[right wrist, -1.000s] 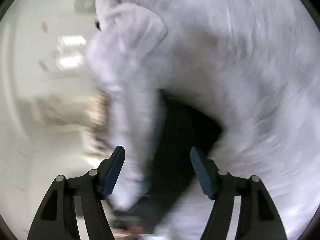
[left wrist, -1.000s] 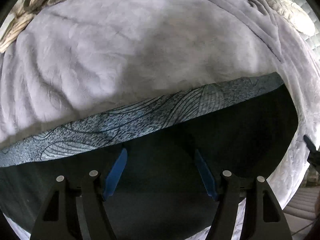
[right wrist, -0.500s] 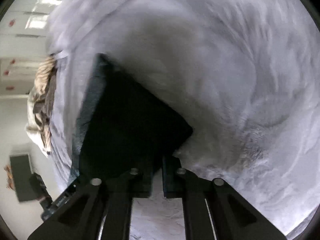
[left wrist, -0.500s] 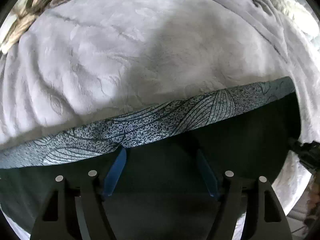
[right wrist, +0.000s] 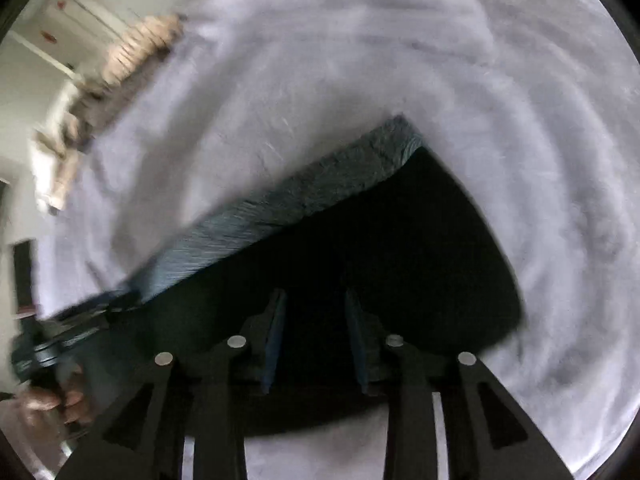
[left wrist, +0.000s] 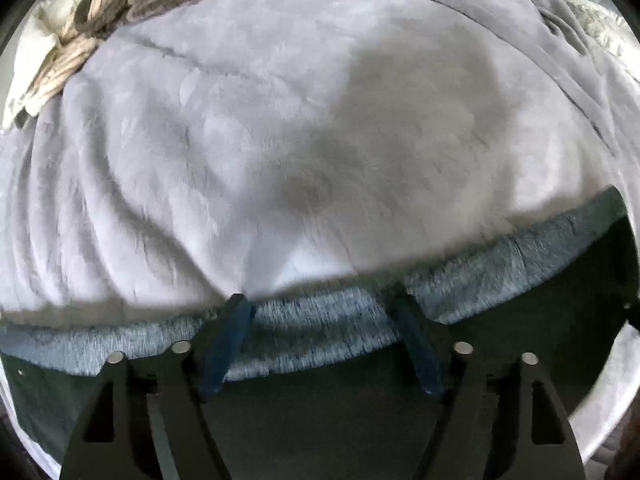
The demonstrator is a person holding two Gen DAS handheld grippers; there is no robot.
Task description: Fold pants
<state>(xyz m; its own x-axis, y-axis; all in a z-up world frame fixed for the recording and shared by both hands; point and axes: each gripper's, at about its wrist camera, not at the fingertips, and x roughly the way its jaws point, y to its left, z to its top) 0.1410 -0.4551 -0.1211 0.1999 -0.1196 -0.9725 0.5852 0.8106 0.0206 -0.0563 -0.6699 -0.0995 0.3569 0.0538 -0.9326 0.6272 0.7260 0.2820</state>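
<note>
Dark pants [left wrist: 320, 420] with patterned waistband [left wrist: 320, 332] are spread flat on the grey bed blanket [left wrist: 280, 140], ready for folding. Left gripper [left wrist: 320, 344] jaws, opening, straddle the waistband at 6 o'clock; right gripper [right wrist: 314, 340] jaws, just reopening, hover ungripped.

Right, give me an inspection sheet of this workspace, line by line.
Surface: pale grey plush blanket, creased.
Job's things: dark pants lying flat on the blanket, patterned blue-grey band along the far edge.
Clutter: beige and brown fabric heap at the blanket's far edge.
Grippers: left gripper over the band, jaws just opening wider, empty; right gripper over the pants, jaws just reopening, empty.
Cables: nothing seen.
Surroundings: white room wall, blurred.
</note>
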